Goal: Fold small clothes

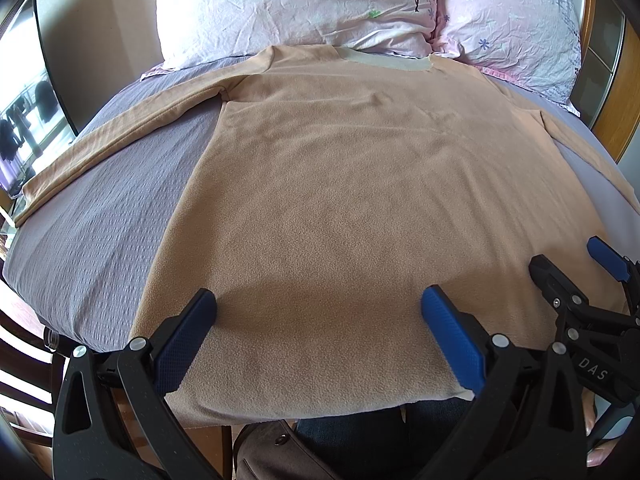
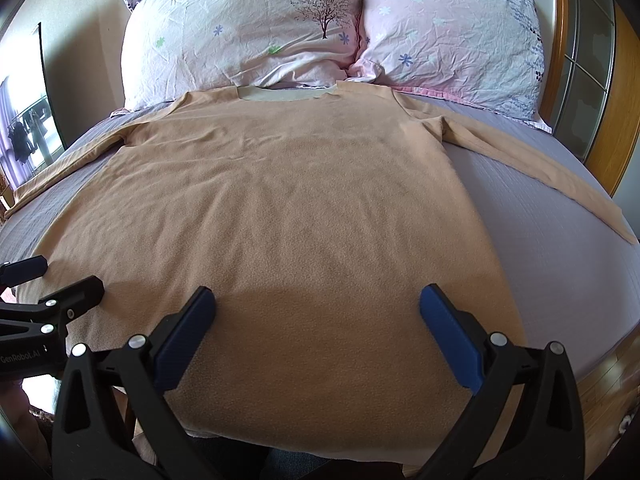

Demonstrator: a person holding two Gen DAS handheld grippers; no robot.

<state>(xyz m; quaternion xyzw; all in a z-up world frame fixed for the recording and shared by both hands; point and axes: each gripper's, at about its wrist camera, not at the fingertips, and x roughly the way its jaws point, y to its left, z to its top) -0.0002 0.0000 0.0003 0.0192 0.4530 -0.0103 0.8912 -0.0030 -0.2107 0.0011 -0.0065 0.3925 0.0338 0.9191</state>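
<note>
Left gripper point(image 1: 318, 336) and right gripper point(image 2: 316, 336) hover open above shirt point(image 1: 340, 200) hem; collar-to-hem axis extends straight ahead.

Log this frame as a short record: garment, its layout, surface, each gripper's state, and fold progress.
garment: tan long-sleeved top, fleece-like
layout: spread flat, neckline toward the pillows, both sleeves stretched out to the sides
surface: bed with a grey-purple sheet
left gripper: open, fingers apart above the hem area, holding nothing
right gripper: open, fingers apart above the hem area, holding nothing
fold progress: no fold visible yet
</note>
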